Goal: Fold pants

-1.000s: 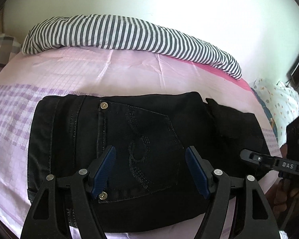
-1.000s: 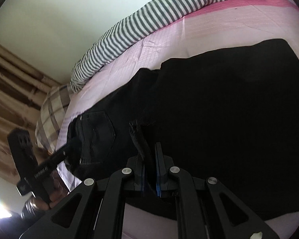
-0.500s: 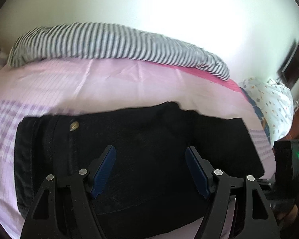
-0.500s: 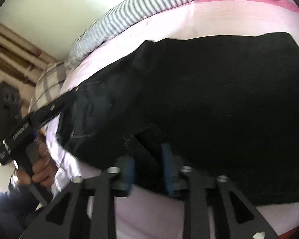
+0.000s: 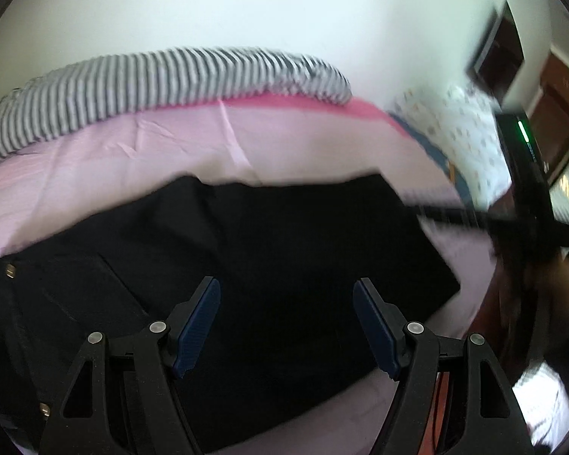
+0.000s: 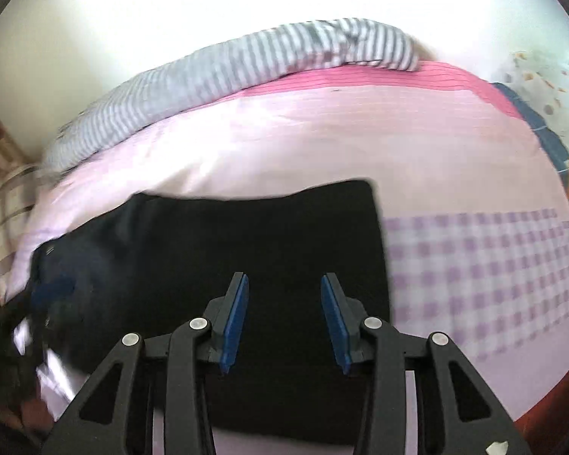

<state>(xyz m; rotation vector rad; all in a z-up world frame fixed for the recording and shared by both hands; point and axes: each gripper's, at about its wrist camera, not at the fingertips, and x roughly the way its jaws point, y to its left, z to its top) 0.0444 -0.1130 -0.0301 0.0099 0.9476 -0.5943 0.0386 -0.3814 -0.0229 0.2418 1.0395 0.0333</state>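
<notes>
My 2 grippers, left (image 5: 286, 326) and right (image 6: 283, 322), hover with jaws spread, pinching nothing, over folded black denim pants (image 6: 246, 250) on pink bedsheet (image 6: 360, 144)

Your pants (image 5: 269, 265) lie flat on the bed (image 5: 132, 159), in front of the striped bedding (image 5: 163, 79) along its far edge. To their right sits what looks like a pillow (image 5: 462, 132), though blur hides much.
</notes>
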